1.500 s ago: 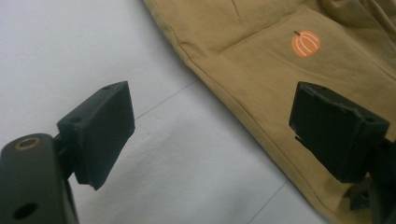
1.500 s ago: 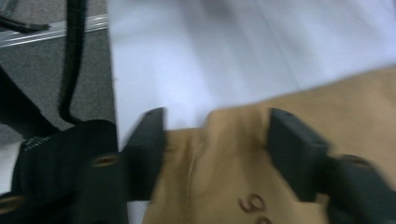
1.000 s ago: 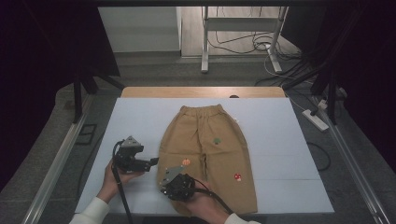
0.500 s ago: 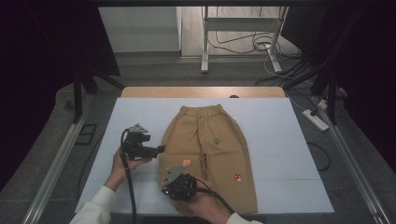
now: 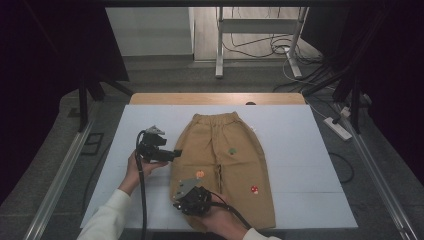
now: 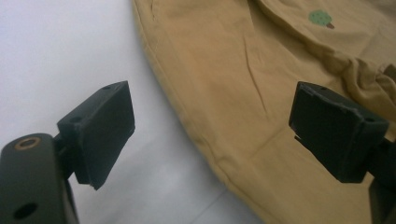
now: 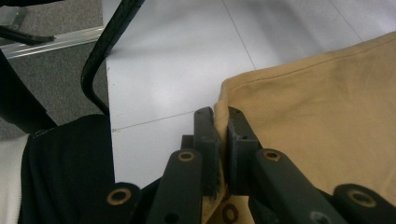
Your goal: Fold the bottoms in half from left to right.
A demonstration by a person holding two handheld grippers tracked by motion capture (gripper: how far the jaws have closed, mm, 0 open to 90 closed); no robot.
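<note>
– Garment condition?
– I see tan trousers (image 5: 227,162) flat on the white desk (image 5: 300,145), waistband at 12 o'clock, with small tree, orange and mushroom patches.
– Tools?
– My right tool (image 7: 222,135) is clamped on the hem corner at 7 o'clock. My left tool (image 6: 233,126) hangs wide apart over the trousers' 9 o'clock edge, gripping nothing.

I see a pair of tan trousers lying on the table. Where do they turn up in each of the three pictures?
High view: the tan trousers lie flat mid-table, waistband far, legs toward the person.
Left gripper view: they cover the upper right, their side edge running diagonally between the open jaws; a green patch sits at the top.
Right gripper view: they occupy the right side, one corner clamped in the shut jaws.
Shared landmark: the white tabletop beside the cloth.
</note>
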